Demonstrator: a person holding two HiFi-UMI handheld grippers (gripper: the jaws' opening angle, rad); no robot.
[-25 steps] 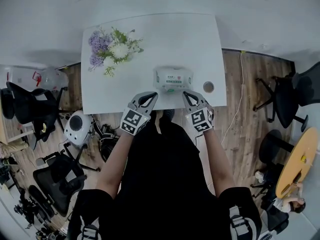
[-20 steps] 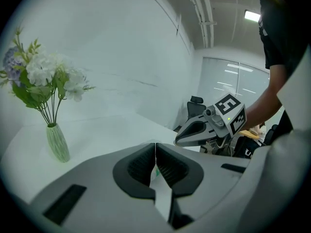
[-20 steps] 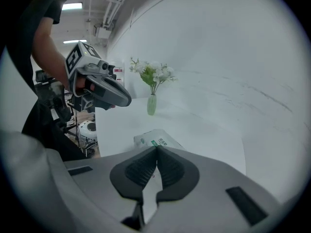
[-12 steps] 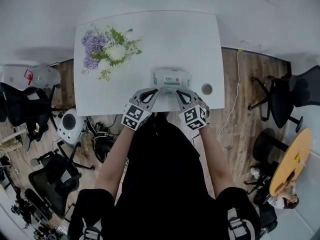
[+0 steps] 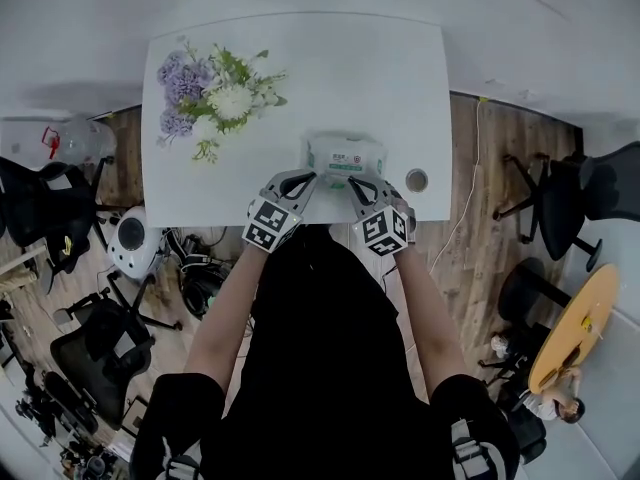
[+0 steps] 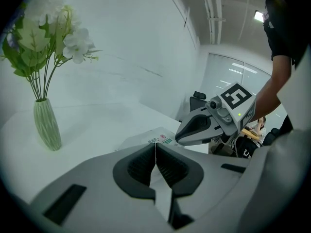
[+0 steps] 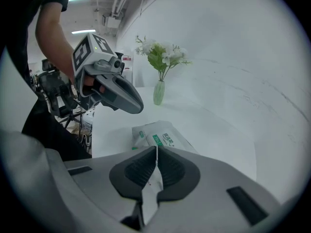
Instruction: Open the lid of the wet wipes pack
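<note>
Jaws first: my left gripper [image 6: 155,148] is clenched, pad against pad, nothing caught between. Same on my right gripper [image 7: 156,152], jaws closed tight and empty. Just past both sets of tips lies the wet wipes pack [image 7: 163,135], flat on the white worktop [image 5: 380,68], green print facing up.

The right gripper view catches my left gripper side-on, held above the worktop just to the pack's left. The left gripper view gives the reverse, my right gripper poised over the pack's far end. Neither settles whether there is contact.

The head view adds the layout. Both grippers sit at the pack's near edge, one at each corner, with the pack close to the worktop's front edge. A small round disc [image 5: 417,180] lies just right of it. The vase [image 6: 47,125] of flowers [image 5: 215,93] stands well apart at the back left. Only this view shows the office chairs [image 5: 85,343] on the floor.
</note>
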